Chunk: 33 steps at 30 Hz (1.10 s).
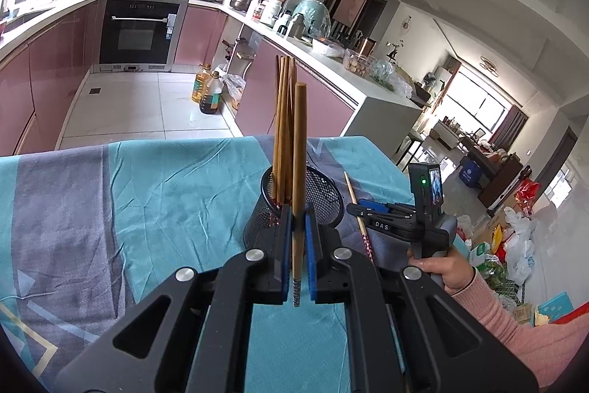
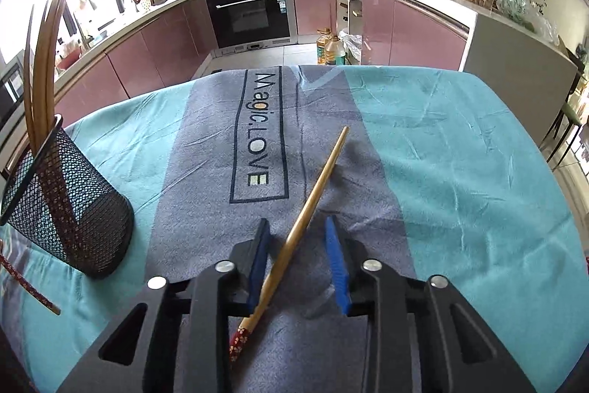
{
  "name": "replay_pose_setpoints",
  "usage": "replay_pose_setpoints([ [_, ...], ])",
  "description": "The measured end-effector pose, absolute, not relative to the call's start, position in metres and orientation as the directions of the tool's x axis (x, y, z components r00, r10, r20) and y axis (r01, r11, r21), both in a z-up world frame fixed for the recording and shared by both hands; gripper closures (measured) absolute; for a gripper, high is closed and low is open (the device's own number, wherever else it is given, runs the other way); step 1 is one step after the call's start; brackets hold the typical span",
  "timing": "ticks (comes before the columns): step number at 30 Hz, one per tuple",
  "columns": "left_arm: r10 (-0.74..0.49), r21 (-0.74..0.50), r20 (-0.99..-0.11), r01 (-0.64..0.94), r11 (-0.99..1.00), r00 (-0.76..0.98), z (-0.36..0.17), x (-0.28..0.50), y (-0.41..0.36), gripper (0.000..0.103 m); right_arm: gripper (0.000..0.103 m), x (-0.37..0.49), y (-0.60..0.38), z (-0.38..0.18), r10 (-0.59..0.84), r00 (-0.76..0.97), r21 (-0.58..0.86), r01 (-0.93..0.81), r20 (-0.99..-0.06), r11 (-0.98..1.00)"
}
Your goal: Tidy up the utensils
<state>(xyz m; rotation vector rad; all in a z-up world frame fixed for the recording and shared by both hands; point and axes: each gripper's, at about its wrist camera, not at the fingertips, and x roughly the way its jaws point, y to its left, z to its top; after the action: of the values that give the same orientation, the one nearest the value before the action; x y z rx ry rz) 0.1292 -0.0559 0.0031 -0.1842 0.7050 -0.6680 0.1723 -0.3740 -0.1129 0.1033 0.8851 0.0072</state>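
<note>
clamped in the left gripper [image 1: 298, 212], one chopstick [image 1: 299, 179] stands upright just before the mesh cup [image 1: 316, 197] (four more inside). right of the mesh cup, the right gripper [image 2: 298, 231] straddles a lying chopstick [image 2: 313, 197], jaws narrow, not pinching.

chopsticks [image 1: 283, 127] upright in mesh holder [image 1: 324, 197]

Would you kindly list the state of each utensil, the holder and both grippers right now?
Left gripper: shut on a chopstick.
Held chopstick: upright, clamped between the pads, near the holder.
Mesh holder: upright on the cloth, several chopsticks inside.
Right gripper: open, pads either side of a chopstick, not pressing it.
Loose chopstick: lying flat on the cloth.
Tablecloth: spread out, wrinkled.
</note>
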Motion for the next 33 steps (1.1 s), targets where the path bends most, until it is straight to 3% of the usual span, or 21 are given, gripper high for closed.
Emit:
replay_pose_setpoints([
  [2,-0.627,-0.373,-0.540,0.508,0.777,0.562,0.002,0.130,-0.058,0.096,0.087,0.171,-0.377,-0.113,0.059,0.634,0.105,0.036,-0.771,0.994],
  [9,-0.633,-0.363,-0.546,0.526,0.769,0.548,0.001,0.128,-0.065,0.096,0.097,0.160,-0.386,-0.108,0.164,0.647,0.228,0.016,-0.745,0.973],
  [18,-0.654,-0.359,-0.532,0.557,0.749,0.537,0.011,0.125,-0.068,0.096,0.097,0.123,-0.370,-0.063,0.374,0.724,0.383,-0.163,-0.580,0.909],
  [27,-0.665,-0.332,-0.506,0.587,0.738,0.550,0.032,0.116,-0.070,0.096,0.097,0.100,-0.335,-0.005,0.501,0.758,0.387,-0.351,-0.417,0.853],
  [33,-0.672,-0.324,-0.473,0.597,0.734,0.570,0.049,0.112,-0.067,0.096,0.097,0.096,-0.320,0.026,0.540,0.763,0.356,-0.424,-0.356,0.833],
])
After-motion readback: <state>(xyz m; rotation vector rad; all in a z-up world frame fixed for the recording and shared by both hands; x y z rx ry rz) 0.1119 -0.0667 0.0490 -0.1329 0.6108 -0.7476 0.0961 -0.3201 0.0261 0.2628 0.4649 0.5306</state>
